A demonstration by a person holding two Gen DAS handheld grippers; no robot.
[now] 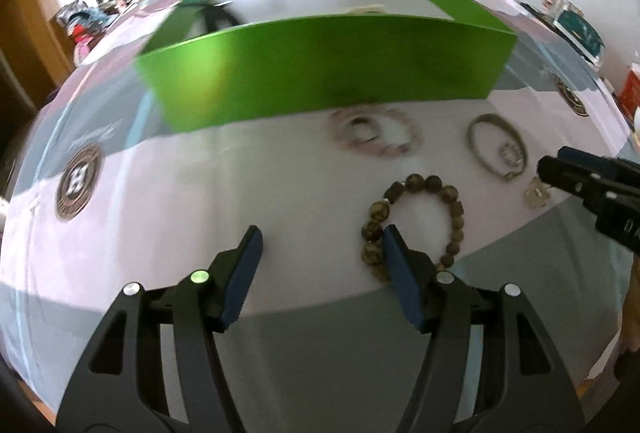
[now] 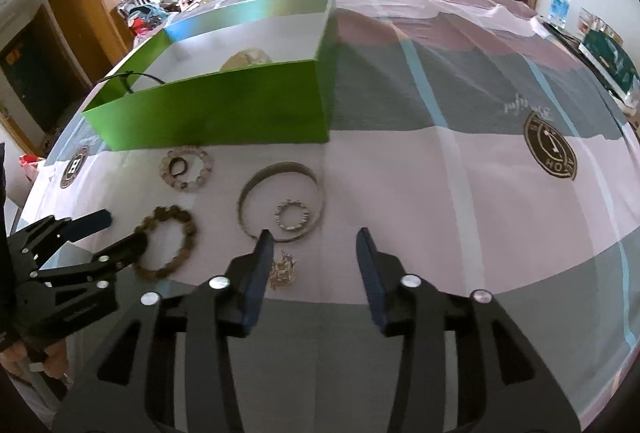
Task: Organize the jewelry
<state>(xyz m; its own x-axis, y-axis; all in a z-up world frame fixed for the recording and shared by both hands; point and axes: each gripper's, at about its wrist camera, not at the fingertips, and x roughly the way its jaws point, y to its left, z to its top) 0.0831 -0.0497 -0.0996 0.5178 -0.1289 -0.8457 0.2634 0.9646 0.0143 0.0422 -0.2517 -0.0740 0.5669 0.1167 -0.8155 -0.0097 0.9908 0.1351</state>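
green box point(image 1: 320, 61) motion-blurred | pale bracelet point(image 1: 374, 131) smeared | box contents part-hidden

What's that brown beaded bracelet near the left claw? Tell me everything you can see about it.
The brown beaded bracelet is a loop of round, mottled dark-brown beads, wood or stone by the look, with one small pale spacer. It lies flat on the patterned tablecloth, in front of the green box and apart from the other jewelry. The open left gripper sits right at it; one blue fingertip overlaps its near side, though actual contact can't be judged. Nothing grips it.

"HO" on tablecloth emblem point(image 2: 551, 149)
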